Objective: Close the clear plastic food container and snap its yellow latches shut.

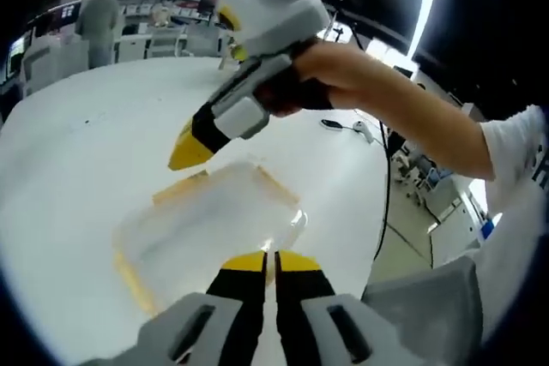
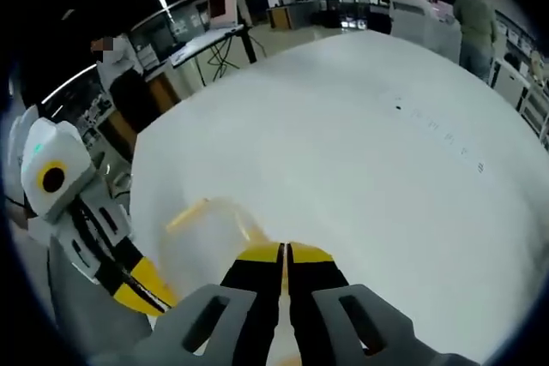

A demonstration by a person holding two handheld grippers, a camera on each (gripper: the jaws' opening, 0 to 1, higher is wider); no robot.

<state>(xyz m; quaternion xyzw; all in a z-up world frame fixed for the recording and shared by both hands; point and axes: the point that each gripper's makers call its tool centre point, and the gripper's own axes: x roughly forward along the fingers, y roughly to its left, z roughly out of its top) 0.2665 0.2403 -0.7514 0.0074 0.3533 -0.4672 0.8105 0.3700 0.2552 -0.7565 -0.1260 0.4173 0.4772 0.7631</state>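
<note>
Clear container (image 1: 210,220) on white tabletop (image 1: 77,152), lid down, yellow latches (image 1: 180,188) at edges. Left gripper (image 1: 270,263) fingers clenched, empty, at near rim. Right gripper (image 1: 190,147) fingers clenched, hovering over far latch. Advice: press latch squarely downward; steady box with left.

The left gripper (image 1: 275,260) is showing at the bottom of the left gripper view. Its two jaws are sitting almost together, with only a thin gap between the yellow tips.

The right gripper (image 1: 190,148) is coming in from above in that view, pointing down and to the left. A hand (image 1: 330,70) is wrapping around its dark handle. A bare arm (image 1: 420,122) is reaching back to a white sleeve (image 1: 515,143).

In the right gripper view, that gripper's own jaws are also sitting nearly closed. The left gripper is coming in low on the left there, slanting down.
</note>
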